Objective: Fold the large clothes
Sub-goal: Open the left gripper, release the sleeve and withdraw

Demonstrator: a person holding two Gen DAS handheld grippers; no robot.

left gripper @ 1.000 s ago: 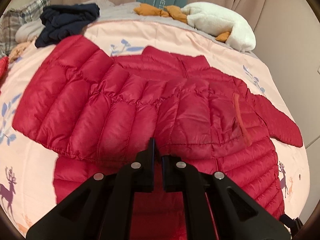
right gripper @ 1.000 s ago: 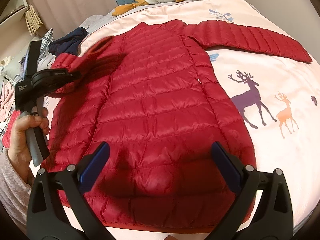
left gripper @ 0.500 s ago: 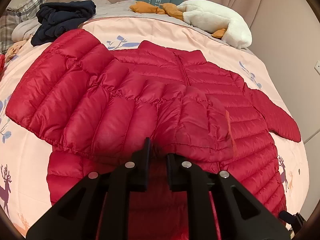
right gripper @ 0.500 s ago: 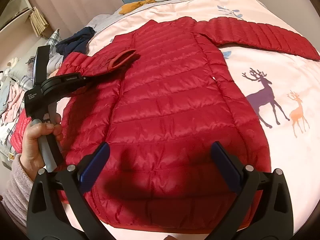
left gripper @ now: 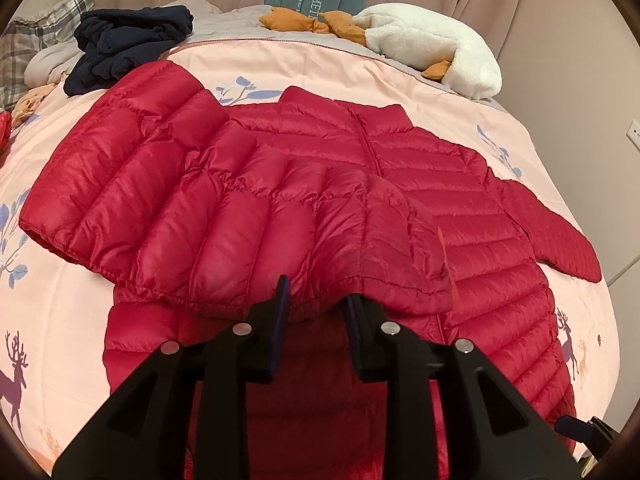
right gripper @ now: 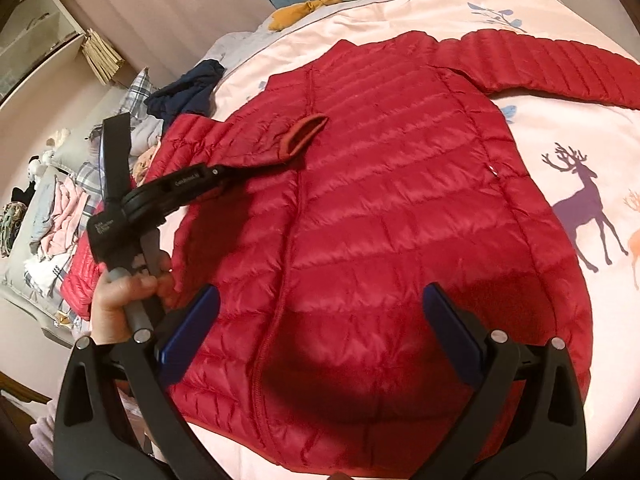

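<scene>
Left claw [left gripper: 314, 298], shut a second ago, is opening, releasing the red jacket's [left gripper: 460, 200] sleeve [left gripper: 240, 216] folded across its front; right claw [right gripper: 320, 332] hovers wide open, empty.

We see our left gripper [left gripper: 314, 300] at lower centre, its jaws opening around the edge of the red puffer jacket's [left gripper: 460, 200] folded-over sleeve [left gripper: 224, 216]. The jacket lies across the pink bed [left gripper: 320, 60].
</scene>
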